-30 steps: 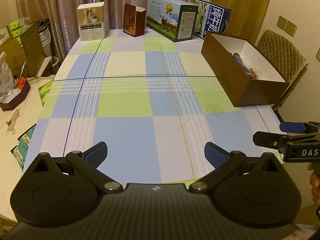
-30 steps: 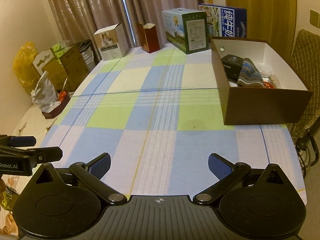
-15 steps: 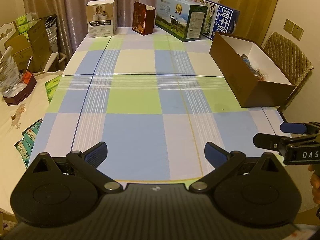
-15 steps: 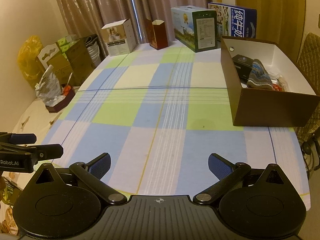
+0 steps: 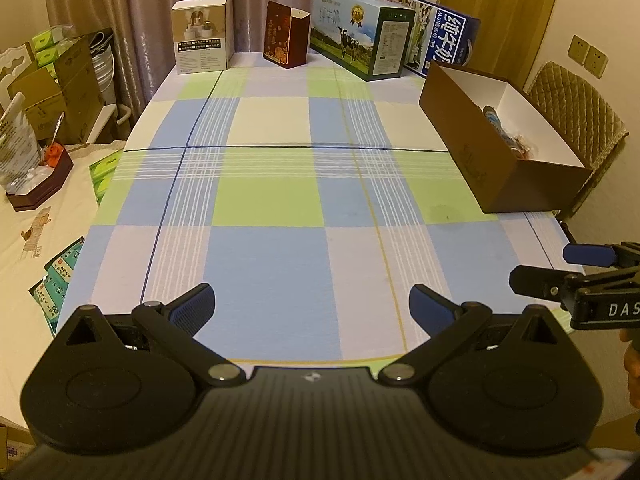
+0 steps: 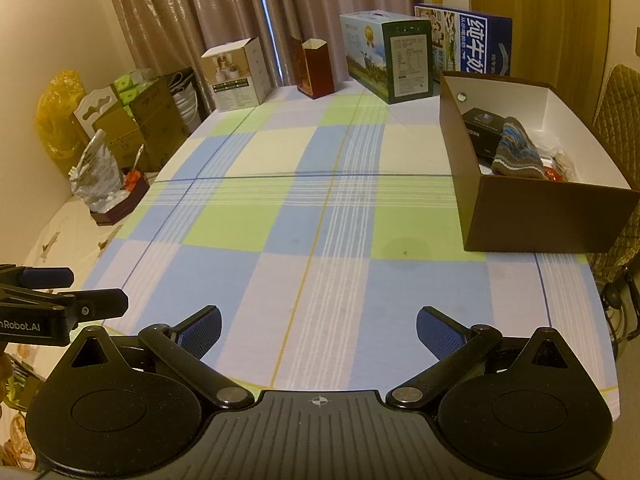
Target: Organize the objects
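Left wrist view: left tongs [image 5: 311, 306] spread wide apart, nothing between the blue pads [image 5: 194, 307], hovering over the near edge of the table [image 5: 272, 264] with its blue, green and white checked cloth. Right tongs [image 5: 560, 266] poke in from the right edge of that view, level with the left pair, also empty.

Right wrist view: right tongs [image 6: 319, 330] are just as wide apart, holding nothing, above the near end of the table [image 6: 328, 272]. Left tongs [image 6: 76, 288] show at the left edge, beside the right pair and not touching.

Brown open box [image 6: 548, 216] sits at the right side of the table, mid-depth, white inside. In it: a black case [image 6: 482, 126] at the far end, a striped knit item [image 6: 516, 152] leaning against it, then a small orange thing [image 6: 554, 175] and a clear wrapped packet [image 6: 562, 162] nearer the right wall; can't tell what those two are. From the left wrist only the box's long brown wall [image 5: 472, 152] and a sliver of the contents are visible.

Far edge of the table, left to right: a white carton [image 5: 202, 36], a dark red open carton [image 5: 286, 36], a green milk carton [image 5: 360, 34], a blue milk carton [image 5: 444, 38] behind it. All upright, spaced apart except the two milk cartons, which overlap in view. A quilted chair back [image 5: 576, 108] stands behind the brown box. Clutter of cardboard boxes [image 6: 132, 120] is stacked off the table's left side.
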`<state>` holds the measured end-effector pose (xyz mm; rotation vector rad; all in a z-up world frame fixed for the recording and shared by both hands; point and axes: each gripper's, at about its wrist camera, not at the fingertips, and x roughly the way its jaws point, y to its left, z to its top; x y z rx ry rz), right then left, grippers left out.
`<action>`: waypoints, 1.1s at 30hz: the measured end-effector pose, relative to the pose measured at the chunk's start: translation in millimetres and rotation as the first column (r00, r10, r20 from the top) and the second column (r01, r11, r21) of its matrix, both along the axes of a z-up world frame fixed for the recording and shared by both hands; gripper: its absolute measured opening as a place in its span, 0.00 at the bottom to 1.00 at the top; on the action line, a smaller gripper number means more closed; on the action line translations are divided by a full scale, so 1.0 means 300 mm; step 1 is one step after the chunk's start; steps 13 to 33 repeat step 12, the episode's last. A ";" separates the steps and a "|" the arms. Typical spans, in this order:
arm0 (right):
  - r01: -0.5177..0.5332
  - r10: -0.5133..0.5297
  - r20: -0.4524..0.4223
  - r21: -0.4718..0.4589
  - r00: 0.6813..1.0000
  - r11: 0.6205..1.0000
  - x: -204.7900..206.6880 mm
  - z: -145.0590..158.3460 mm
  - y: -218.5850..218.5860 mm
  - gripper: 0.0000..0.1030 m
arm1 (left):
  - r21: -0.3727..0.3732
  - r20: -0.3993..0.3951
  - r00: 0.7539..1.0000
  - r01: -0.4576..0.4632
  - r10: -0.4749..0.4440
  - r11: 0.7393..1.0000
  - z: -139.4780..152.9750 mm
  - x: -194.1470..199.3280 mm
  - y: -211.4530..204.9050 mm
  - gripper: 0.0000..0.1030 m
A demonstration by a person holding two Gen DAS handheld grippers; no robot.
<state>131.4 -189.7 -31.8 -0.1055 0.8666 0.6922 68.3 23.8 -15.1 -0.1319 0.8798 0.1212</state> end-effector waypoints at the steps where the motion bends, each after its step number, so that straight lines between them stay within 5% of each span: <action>1: 0.000 0.000 0.000 0.000 1.000 1.000 0.000 0.000 0.000 0.98 | -0.001 -0.001 1.000 0.000 0.000 1.000 0.000 0.001 0.001 0.99; 33: 0.009 -0.009 -0.004 -0.001 1.000 1.000 0.008 -0.009 -0.023 0.98 | 0.003 -0.002 1.000 0.008 -0.008 1.000 -0.004 0.017 -0.012 0.99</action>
